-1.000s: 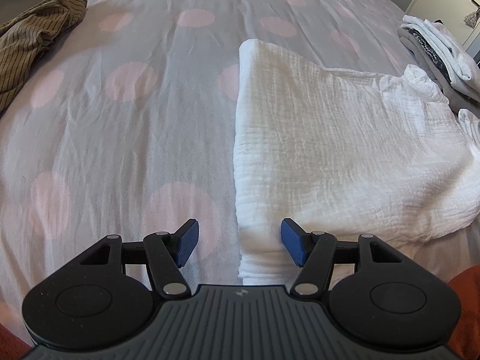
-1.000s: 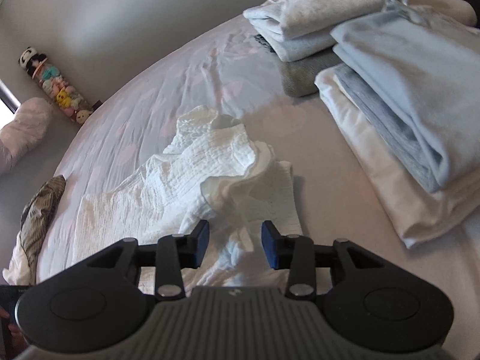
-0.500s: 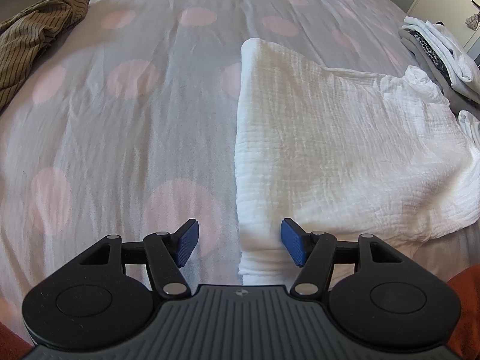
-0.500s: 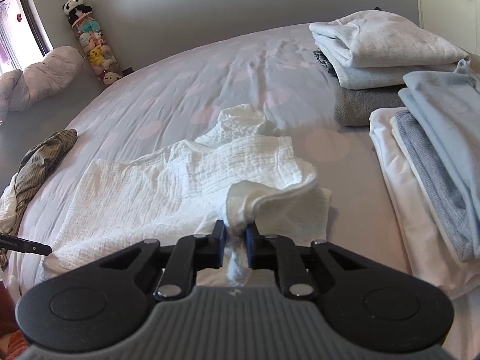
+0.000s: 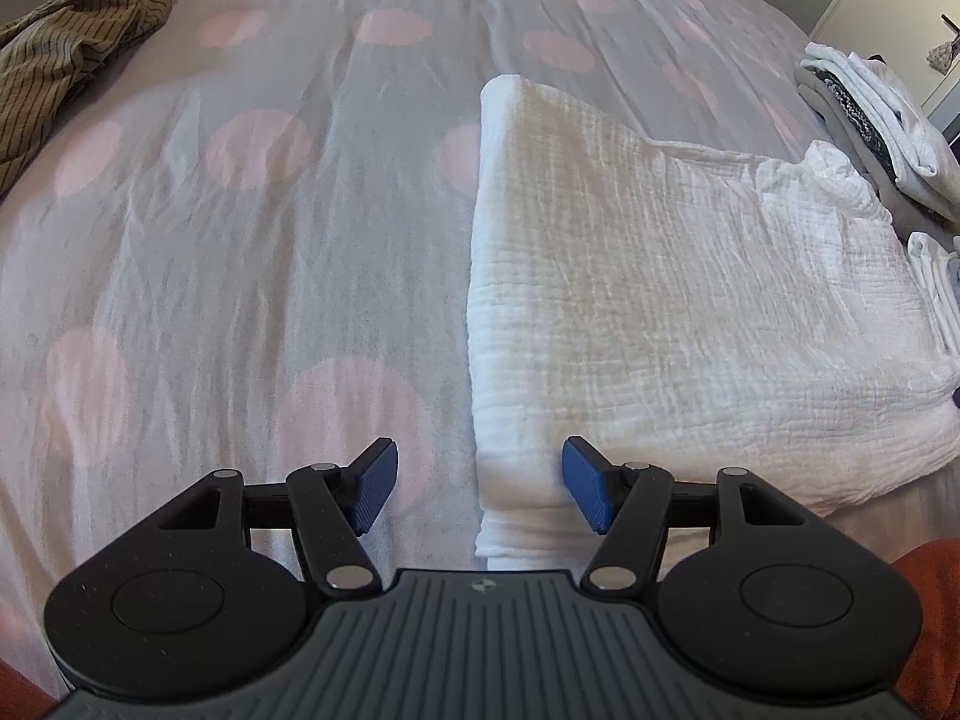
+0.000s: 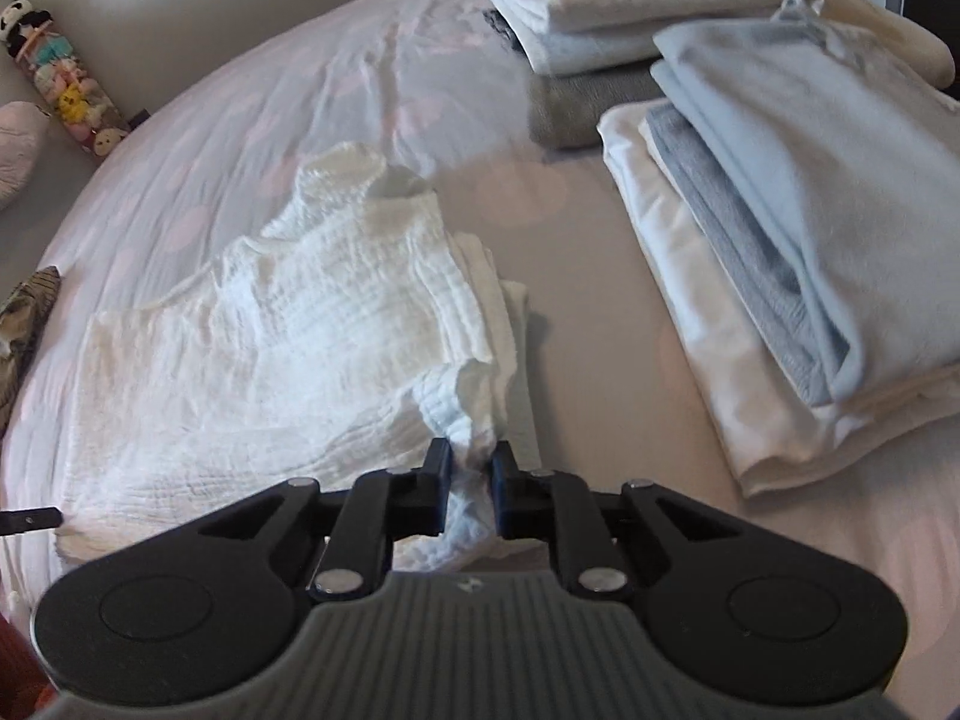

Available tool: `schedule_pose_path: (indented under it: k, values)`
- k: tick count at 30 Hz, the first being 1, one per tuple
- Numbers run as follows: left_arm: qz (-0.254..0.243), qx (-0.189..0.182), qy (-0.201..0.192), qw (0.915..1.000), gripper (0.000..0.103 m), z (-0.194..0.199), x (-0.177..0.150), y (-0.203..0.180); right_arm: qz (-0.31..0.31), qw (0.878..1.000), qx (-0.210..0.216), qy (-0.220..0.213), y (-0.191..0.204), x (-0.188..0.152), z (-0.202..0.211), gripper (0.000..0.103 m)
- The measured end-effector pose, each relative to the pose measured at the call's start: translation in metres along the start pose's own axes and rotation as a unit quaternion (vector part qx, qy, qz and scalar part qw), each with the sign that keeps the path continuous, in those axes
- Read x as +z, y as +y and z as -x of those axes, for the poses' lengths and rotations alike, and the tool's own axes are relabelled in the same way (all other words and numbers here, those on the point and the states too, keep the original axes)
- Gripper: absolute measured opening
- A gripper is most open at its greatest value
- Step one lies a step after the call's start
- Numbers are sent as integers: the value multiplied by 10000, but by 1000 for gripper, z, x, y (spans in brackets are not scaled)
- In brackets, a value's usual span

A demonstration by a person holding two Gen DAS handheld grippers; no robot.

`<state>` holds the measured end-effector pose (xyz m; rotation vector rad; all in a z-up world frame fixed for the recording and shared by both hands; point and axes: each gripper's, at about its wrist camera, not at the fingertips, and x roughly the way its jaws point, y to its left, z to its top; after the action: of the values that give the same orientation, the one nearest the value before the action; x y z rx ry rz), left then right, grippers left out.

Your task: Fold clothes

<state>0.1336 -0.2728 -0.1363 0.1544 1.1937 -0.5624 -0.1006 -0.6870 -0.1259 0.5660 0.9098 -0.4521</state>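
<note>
White muslin cloth (image 6: 282, 360) lay half-folded on bed (image 5: 270, 240) | your right gripper (image 6: 471, 483) had just closed, pinching its corner | left gripper (image 5: 480, 492) gaped over near edge, gripping nothing | advice: lift corner slowly, keep layers aligned.

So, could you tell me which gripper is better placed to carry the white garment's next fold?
Right. The right gripper is already shut on a corner of the white garment; the left gripper is open over its folded edge, gripping nothing.
</note>
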Motion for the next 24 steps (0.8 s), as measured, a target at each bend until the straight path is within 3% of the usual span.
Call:
schedule_pose_path:
  k: [2,4,9,13,16,20,24]
  values:
    - [49,-8,-1,10000,59,2,1,4,-137,9999,-80,51,-5,-5,-4,26]
    - [131,-60,30,9999,60,1,2,7,-284,9995,-154,23,-12,-7,-1,41]
    - [361,-295,169,9988,60,-7,0,11,-741,9970,-136,-152,-29,-12,18,59]
    - [486,-451,285,9974,61,-17,-4,11,-1638,9854,356,-292,-51,-21,27,75]
    - [533,-504,317,9968,63,-23,-7,12,-2358,9692,689,-195,-65,-32,18,76]
    - [558,-575,310,9963,63,-28,-8,14,-2802,9557,895,62,-66,-48,-10,76]
    - [453,-562,264,9970,62,-31,-7,12,-3222,9390,1195,-119,-63,-52,-27,75]
